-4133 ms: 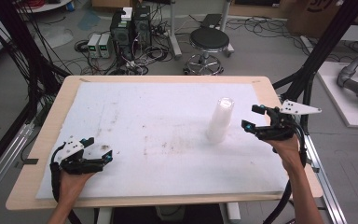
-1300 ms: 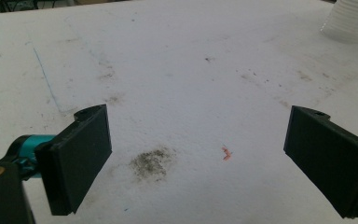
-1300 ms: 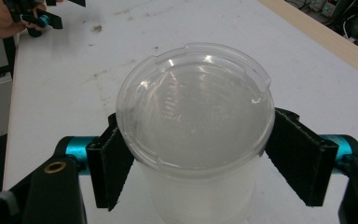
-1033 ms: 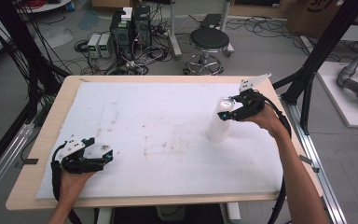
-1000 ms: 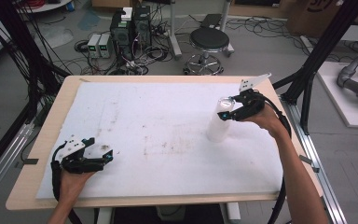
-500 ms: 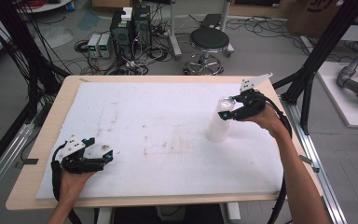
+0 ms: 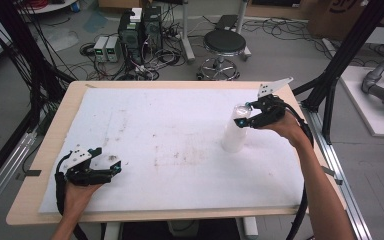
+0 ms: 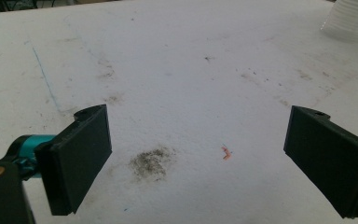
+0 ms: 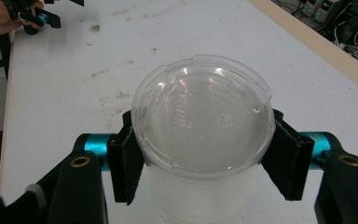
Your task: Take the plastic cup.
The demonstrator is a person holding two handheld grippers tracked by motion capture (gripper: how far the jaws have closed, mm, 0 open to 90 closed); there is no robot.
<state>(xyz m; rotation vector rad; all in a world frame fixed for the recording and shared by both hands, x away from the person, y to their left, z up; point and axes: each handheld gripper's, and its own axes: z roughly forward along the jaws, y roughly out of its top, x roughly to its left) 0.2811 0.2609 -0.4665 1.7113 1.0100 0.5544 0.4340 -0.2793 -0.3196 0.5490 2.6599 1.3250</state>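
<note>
Gripping is the step now: in the high view the right gripper (image 7: 244, 114) sits at the top of the cup stack (image 7: 233, 134) on the white mat (image 7: 170, 130). Its jaws have just been closing. In the left gripper view, the left gripper (image 8: 198, 161) is wide, empty. In the right gripper view, the pads (image 9: 127, 161) press under the rim; the stack's base is hidden. Next probably a straight lift.

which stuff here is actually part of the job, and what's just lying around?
In the job:
- stack of clear plastic cups, standing upright
- right gripper, jaws just closing on the top cup, pads at its sides

Lying about:
- left gripper, open, resting on the white table cover
- stool, electronics boxes on the floor
</note>
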